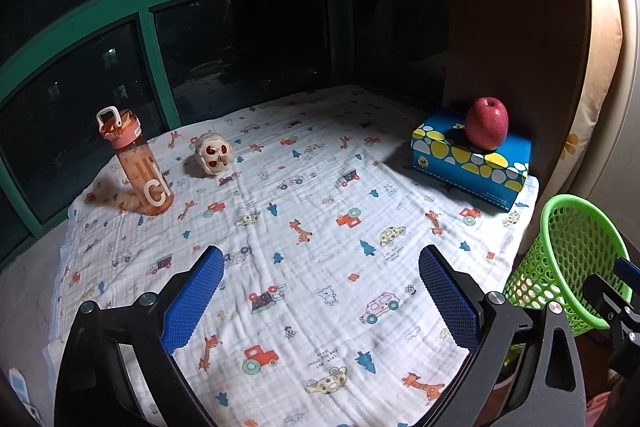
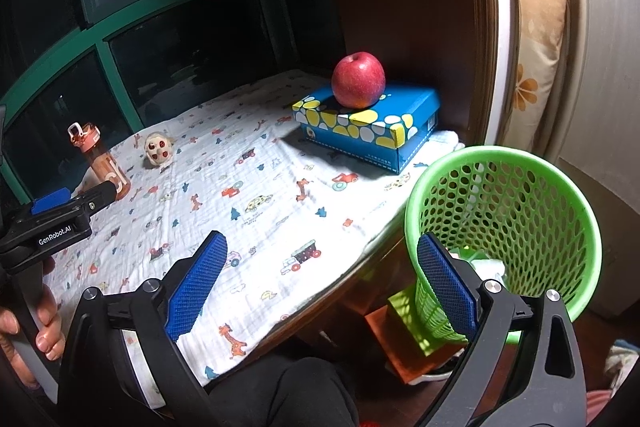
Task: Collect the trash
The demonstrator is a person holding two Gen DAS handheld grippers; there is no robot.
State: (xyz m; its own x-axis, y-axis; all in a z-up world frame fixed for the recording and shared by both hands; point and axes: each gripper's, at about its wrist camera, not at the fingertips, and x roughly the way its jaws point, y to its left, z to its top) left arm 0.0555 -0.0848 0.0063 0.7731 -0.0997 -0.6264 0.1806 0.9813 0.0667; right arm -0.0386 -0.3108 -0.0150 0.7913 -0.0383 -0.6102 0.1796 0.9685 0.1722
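A crumpled pale wrapper with red spots lies on the patterned cloth at the far left, next to the bottle; it also shows in the right wrist view. A green mesh bin stands off the table's right edge, with pale trash inside; it also shows in the left wrist view. My left gripper is open and empty above the cloth. My right gripper is open and empty over the table's near right edge, its right finger against the bin's near rim.
An orange water bottle stands at the far left. A blue box with a red apple on top sits at the far right by a brown wall. Dark windows lie behind the table.
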